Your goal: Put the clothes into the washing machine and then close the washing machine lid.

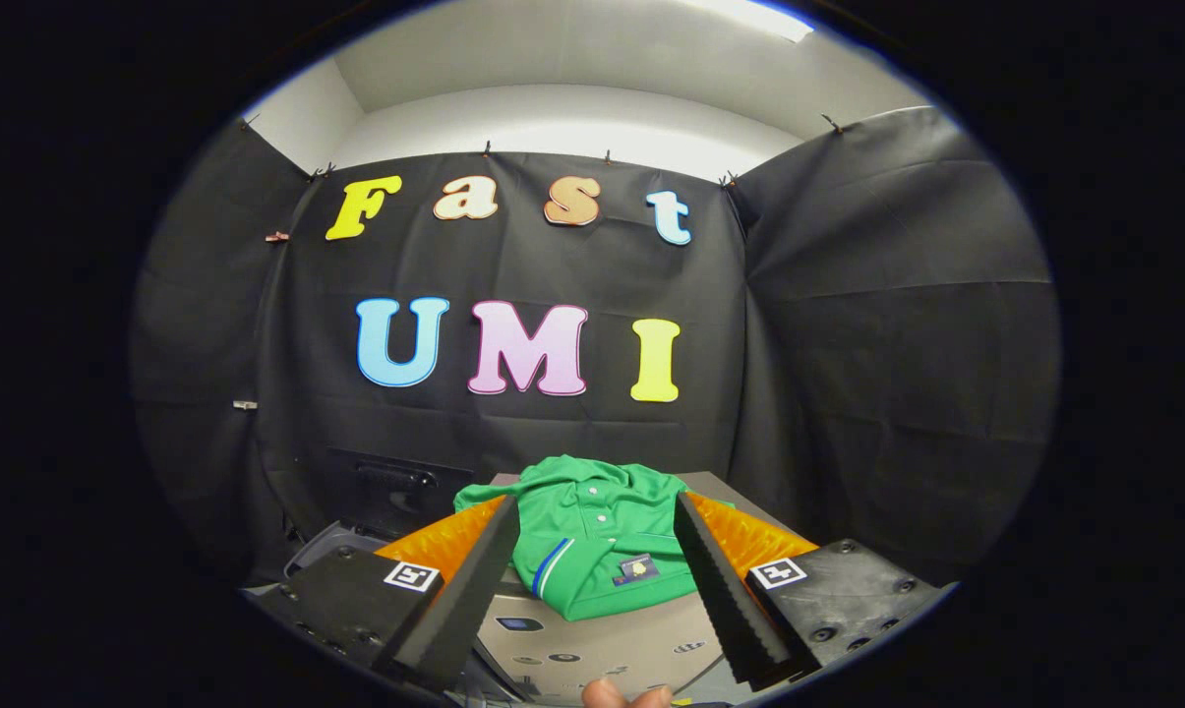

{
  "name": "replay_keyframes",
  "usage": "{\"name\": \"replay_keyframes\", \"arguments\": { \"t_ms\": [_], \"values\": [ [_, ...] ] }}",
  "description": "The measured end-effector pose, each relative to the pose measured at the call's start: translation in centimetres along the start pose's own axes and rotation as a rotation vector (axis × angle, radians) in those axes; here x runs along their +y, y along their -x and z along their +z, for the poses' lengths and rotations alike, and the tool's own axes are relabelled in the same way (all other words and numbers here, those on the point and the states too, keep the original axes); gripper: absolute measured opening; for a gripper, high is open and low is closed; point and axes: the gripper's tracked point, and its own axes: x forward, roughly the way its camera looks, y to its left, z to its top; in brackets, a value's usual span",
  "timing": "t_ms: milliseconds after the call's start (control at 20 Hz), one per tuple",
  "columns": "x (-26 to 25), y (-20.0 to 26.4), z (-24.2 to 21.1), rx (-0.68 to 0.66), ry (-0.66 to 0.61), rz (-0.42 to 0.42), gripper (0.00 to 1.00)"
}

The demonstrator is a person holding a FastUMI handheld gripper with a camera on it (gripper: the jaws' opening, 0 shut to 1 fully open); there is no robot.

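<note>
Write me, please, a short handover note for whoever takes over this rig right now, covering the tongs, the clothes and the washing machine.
Tongs: open, holding nothing, fingers spread wide and aimed at the shirt.
Green polo shirt: lies folded on the washing machine's top, just ahead of the fingers and between their lines, untouched.
A fingertip shows at the near edge, below the machine's control panel.
Done: nothing yet; the shirt is not in the machine.
Left: grasp the shirt, put it into the machine, then close the lid. I cannot tell from here whether the lid is open.
</note>
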Motion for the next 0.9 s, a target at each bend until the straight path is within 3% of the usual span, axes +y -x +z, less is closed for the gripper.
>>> {"name": "replay_keyframes", "arguments": {
  "t_ms": [350, 900],
  "values": [
    [-0.1, -7.2, 0.2, 0.129, 0.011, 0.032, 0.98],
    [-0.1, -19.5, -7.1, 0.499, 0.113, 0.037, 0.99]
  ]
}}
